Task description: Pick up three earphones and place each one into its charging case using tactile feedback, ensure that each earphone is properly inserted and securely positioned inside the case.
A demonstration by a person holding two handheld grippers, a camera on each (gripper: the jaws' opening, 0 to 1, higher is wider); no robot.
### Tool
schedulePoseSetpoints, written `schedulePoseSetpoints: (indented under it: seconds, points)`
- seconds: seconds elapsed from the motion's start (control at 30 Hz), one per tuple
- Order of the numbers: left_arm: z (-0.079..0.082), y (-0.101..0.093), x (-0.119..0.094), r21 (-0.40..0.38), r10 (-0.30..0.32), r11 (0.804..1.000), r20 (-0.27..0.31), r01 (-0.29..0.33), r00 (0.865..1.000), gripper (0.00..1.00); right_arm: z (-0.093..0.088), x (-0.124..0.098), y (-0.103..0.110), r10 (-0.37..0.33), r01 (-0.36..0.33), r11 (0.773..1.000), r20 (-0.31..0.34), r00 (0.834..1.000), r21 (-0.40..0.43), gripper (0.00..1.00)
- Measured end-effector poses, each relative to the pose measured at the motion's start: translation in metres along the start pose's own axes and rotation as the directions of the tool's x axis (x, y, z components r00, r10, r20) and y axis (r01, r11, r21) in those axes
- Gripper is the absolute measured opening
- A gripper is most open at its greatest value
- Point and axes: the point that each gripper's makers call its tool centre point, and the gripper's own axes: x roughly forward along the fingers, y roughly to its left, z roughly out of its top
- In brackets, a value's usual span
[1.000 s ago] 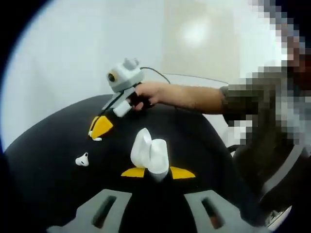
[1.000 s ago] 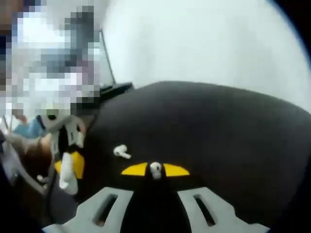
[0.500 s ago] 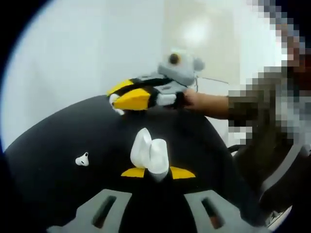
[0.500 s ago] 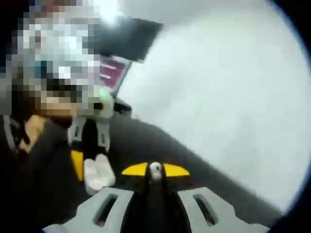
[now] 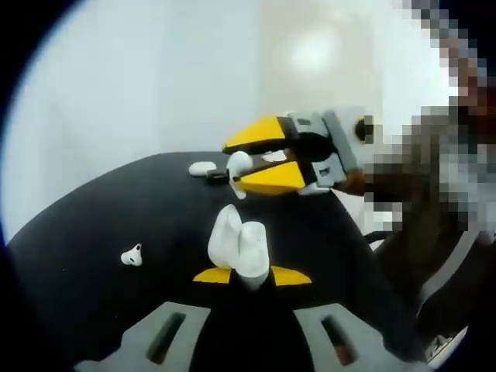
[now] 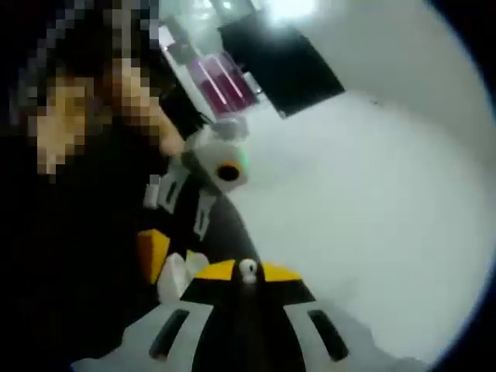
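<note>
Black table under a pale wall | left gripper (image 5: 252, 276) clamps open white case (image 5: 239, 246) | right gripper (image 5: 237, 169) pinches earphone (image 5: 239, 163) just above it | spare earphone (image 5: 131, 255) lies left | step: insertion; next: lower stem into socket.

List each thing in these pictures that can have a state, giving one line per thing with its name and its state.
Charging case: lid open, held upright in the left tool.
Left tool: shut on the case.
Right tool: shut on an earphone.
Loose earphone: lying on the black table.
</note>
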Motion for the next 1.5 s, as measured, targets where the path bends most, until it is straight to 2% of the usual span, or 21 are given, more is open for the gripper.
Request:
schedulePoseSetpoints:
  seconds: [0.1, 0.27, 0.43, 0.53, 0.63, 0.73, 1.1, 1.23, 1.33, 1.5]
  points:
    - [0.0, 0.0, 0.0, 0.004, 0.001, 1.0, 0.0, -0.001, 1.0, 0.14, 0.004, 0.001, 0.002, -0.032, 0.033, 0.994, -0.007, 0.999, 0.106, 0.13]
    - [0.0, 0.0, 0.0, 0.006, 0.003, 1.0, -0.001, -0.003, 1.0, 0.14, 0.004, 0.002, 0.002, -0.057, 0.06, 0.988, -0.029, 0.998, 0.141, 0.13]
    - [0.0, -0.001, 0.0, 0.013, 0.007, 1.0, 0.0, -0.007, 1.0, 0.14, 0.004, 0.004, 0.011, -0.035, 0.04, 0.977, -0.026, 0.999, 0.208, 0.13]
    - [0.0, -0.001, 0.0, 0.016, 0.009, 1.0, -0.001, -0.009, 1.0, 0.14, 0.006, 0.007, 0.02, -0.024, 0.027, 0.98, -0.015, 1.0, 0.2, 0.13]
    - [0.0, -0.001, 0.0, 0.02, 0.012, 1.0, 0.001, -0.012, 1.0, 0.14, 0.007, 0.012, 0.03, 0.004, 0.0, 0.989, -0.028, 1.0, 0.149, 0.13]
    - [0.0, -0.001, 0.0, 0.024, 0.012, 1.0, 0.001, -0.012, 1.0, 0.14, 0.001, 0.015, 0.039, 0.047, -0.04, 0.988, -0.048, 0.998, 0.15, 0.13]
    - [0.001, 0.0, 0.0, 0.027, 0.012, 1.0, 0.002, -0.012, 1.0, 0.14, 0.001, 0.017, 0.043, 0.06, -0.055, 0.991, -0.043, 0.997, 0.122, 0.13]
    - [0.001, 0.0, 0.0, 0.03, 0.012, 0.999, 0.002, -0.012, 1.0, 0.14, -0.001, 0.013, 0.042, 0.069, -0.058, 0.984, -0.059, 0.996, 0.17, 0.13]
    - [0.001, -0.001, 0.0, 0.03, 0.011, 0.999, 0.002, -0.012, 1.0, 0.14, -0.004, 0.009, 0.043, 0.09, -0.07, 0.965, -0.068, 0.994, 0.253, 0.13]
    - [0.001, -0.001, 0.0, 0.029, 0.012, 1.0, 0.002, -0.012, 1.0, 0.14, -0.007, 0.006, 0.043, 0.109, -0.085, 0.95, -0.065, 0.992, 0.301, 0.13]
